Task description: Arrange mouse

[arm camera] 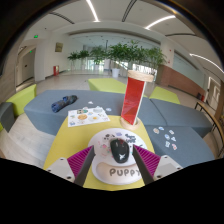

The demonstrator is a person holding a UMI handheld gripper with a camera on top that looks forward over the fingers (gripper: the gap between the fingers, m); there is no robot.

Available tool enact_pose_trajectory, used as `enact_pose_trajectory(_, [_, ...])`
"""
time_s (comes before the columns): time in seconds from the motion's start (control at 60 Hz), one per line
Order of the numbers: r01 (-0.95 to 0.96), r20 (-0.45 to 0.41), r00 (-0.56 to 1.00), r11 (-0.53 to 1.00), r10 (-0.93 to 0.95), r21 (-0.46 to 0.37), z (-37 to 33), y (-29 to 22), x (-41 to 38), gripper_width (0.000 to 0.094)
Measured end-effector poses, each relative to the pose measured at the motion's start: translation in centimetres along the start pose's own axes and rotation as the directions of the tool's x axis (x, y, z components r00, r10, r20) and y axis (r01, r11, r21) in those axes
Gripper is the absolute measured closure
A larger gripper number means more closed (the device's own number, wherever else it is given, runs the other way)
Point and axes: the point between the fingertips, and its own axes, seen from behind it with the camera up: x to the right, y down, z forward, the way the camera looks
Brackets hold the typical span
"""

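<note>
The tool (119,160) has its pads set around the black mouse (120,150), seemingly closed on it, just above the white "PUPPY" mat (122,172) at the near edge of the yellow desk (75,140). Placement looks nearly finished; letting go remains.

Your gripper (120,160) level, pointing forward; jaws parted, purple pads (148,160) flanking mouse (120,149), contact at sides unclear.
</note>
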Motion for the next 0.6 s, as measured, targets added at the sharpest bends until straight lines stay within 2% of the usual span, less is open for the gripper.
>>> enact_pose_trajectory(0.317, [-0.024, 0.060, 0.998, 1.000, 0.024, -0.004, -12.9, 1.3, -5.7, 0.0097])
enact_pose_trajectory(0.533, [0.005, 0.108, 0.994, 1.000, -0.005, -0.005, -15.2, 3.1, -8.6, 0.0107])
enact_pose_trajectory(0.6, [-0.005, 0.093, 0.996, 1.000, 0.005, -0.004, -14.8, 3.2, -8.3, 0.0108])
